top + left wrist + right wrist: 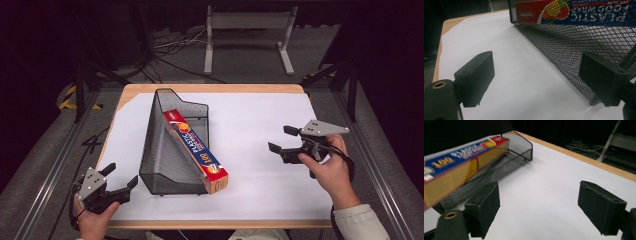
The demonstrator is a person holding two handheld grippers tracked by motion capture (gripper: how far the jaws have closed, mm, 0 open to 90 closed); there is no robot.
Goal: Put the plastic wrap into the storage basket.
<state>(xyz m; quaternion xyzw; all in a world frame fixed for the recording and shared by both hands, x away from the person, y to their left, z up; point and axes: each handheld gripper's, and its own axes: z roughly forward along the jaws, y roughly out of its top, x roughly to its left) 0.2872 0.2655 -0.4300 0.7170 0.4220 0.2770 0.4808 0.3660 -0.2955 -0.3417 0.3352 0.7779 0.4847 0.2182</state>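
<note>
A long box of plastic food wrap lies slanted in a black wire-mesh holder on the white table; its near end pokes out of the holder's front. My left gripper hovers open at the table's near left corner, just left of the mesh holder, through which the box shows. My right gripper is open at mid right, apart from the box and the mesh holder. Nothing sits between either pair of jaws.
The white table sheet has a wooden rim at the back. A metal stand and cables lie on the floor beyond. Metal rails run along both sides of the table.
</note>
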